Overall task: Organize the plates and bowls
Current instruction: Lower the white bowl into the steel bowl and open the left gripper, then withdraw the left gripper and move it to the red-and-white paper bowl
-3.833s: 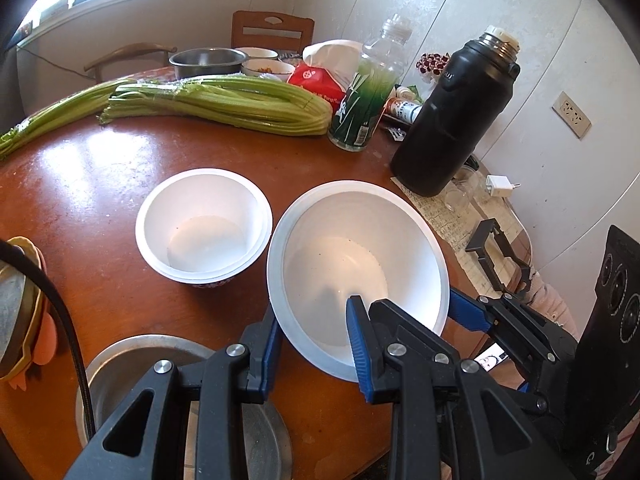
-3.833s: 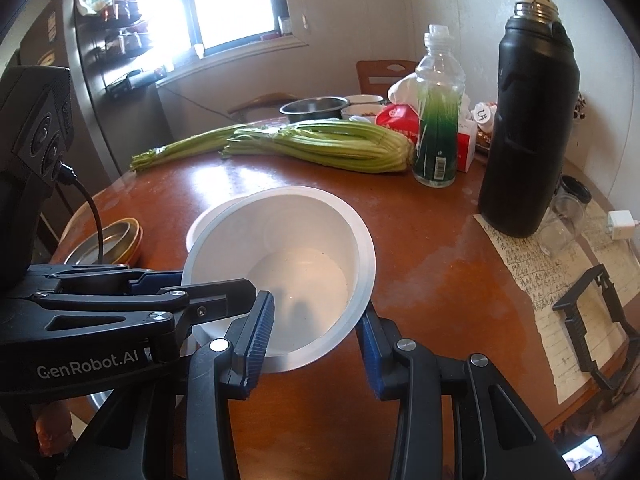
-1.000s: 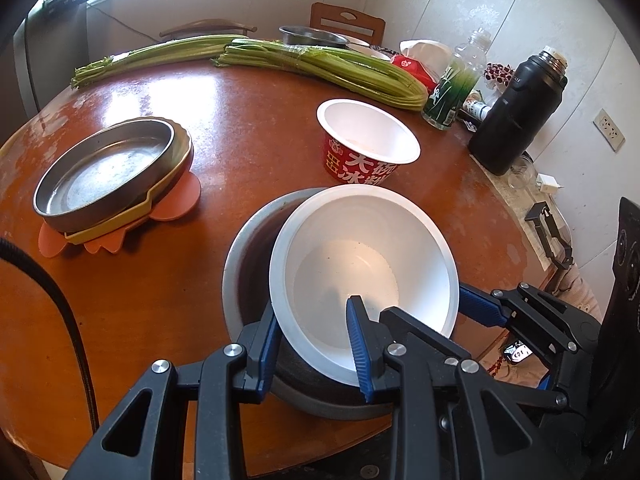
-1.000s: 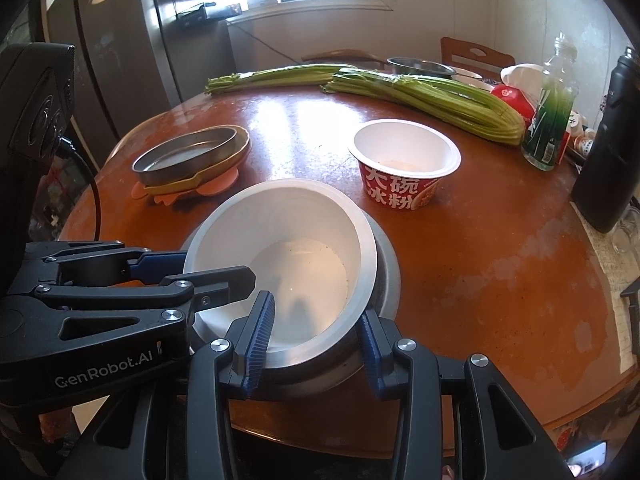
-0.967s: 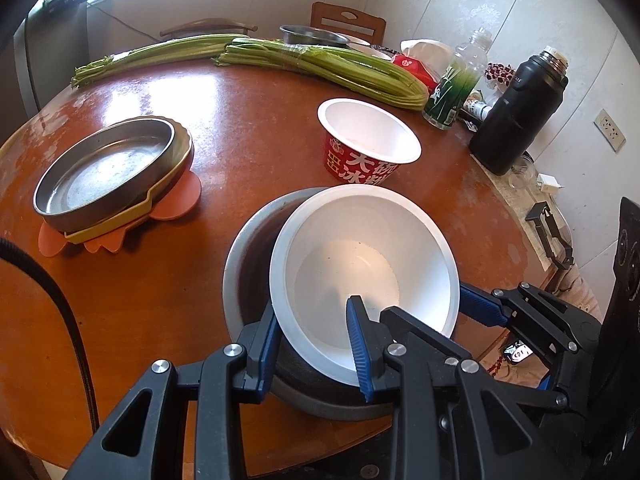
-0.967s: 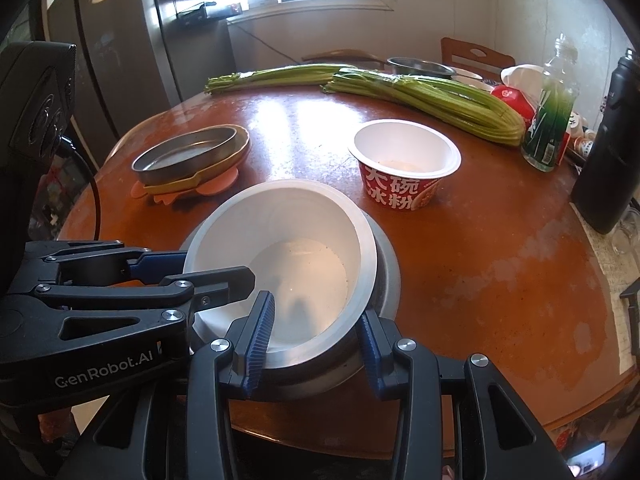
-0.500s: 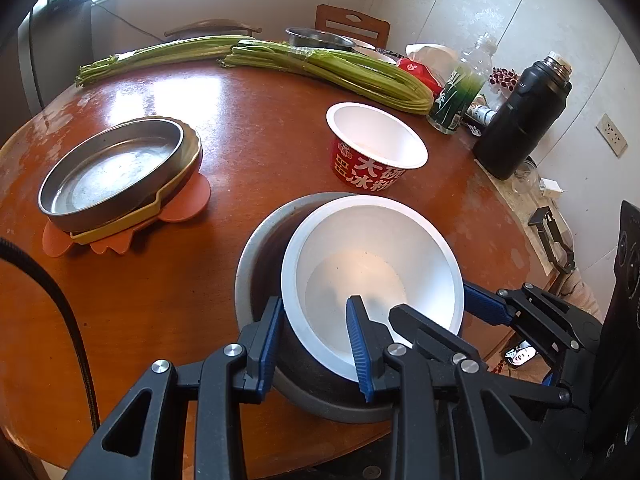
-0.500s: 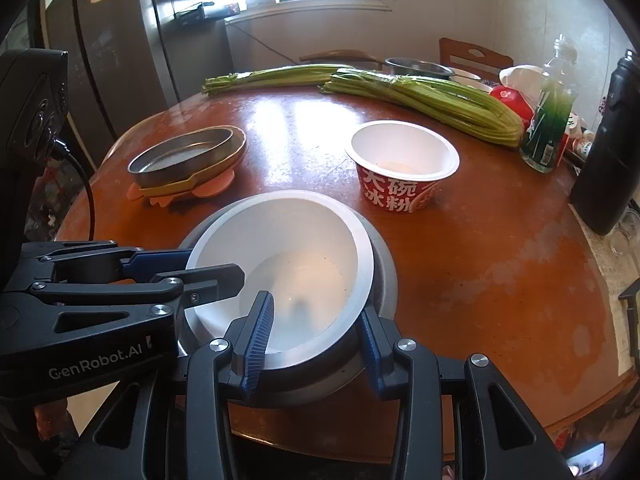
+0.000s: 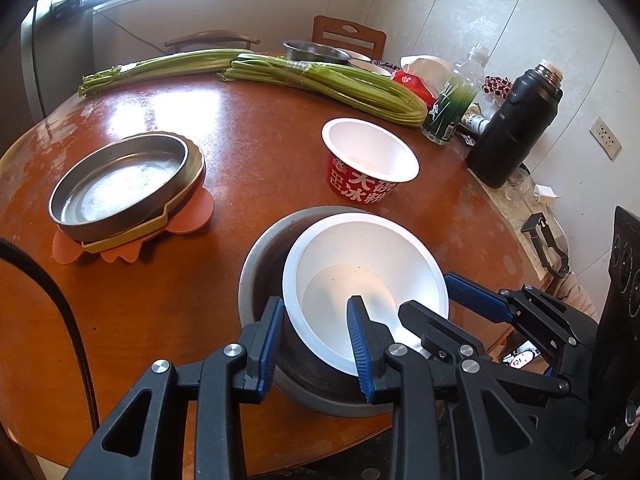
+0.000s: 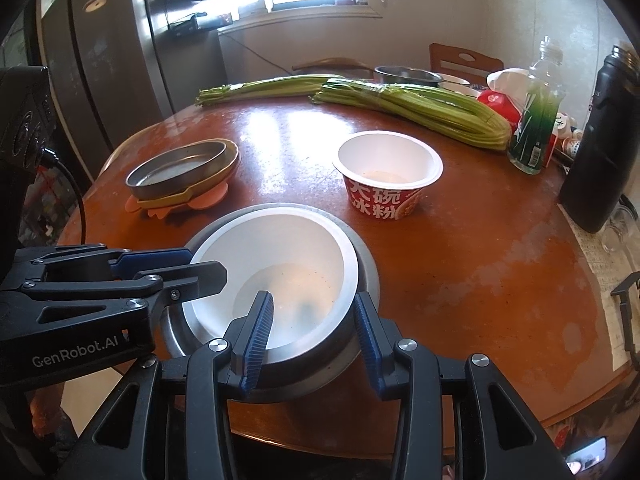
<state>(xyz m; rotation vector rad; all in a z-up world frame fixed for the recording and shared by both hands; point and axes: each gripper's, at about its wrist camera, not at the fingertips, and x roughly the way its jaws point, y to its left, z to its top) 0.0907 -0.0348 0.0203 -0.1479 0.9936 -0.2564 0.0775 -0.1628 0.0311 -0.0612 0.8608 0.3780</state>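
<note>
A white bowl (image 9: 360,264) sits nested inside a grey metal bowl (image 9: 260,264) near the table's front edge. My left gripper (image 9: 316,340) straddles the near rim of the white bowl, its jaws apart. My right gripper (image 10: 312,332) straddles the rim on the other side, one finger inside, one outside, jaws apart. The white bowl (image 10: 276,276) and metal bowl (image 10: 364,264) also show in the right wrist view. A red-and-white paper noodle bowl (image 9: 370,160) stands behind. A metal pan (image 9: 120,180) rests on yellow and orange plates at the left.
Two bundles of celery (image 9: 328,80) lie across the far side. A green bottle (image 9: 452,108), a black thermos (image 9: 512,128), a red packet and a metal basin (image 9: 314,50) stand at the back right. Paper and a black clip (image 9: 548,240) lie at the right edge.
Both grippers carried the white bowl back over the table and lowered it into the metal bowl. In the last half second both sets of jaws have widened on the rim.
</note>
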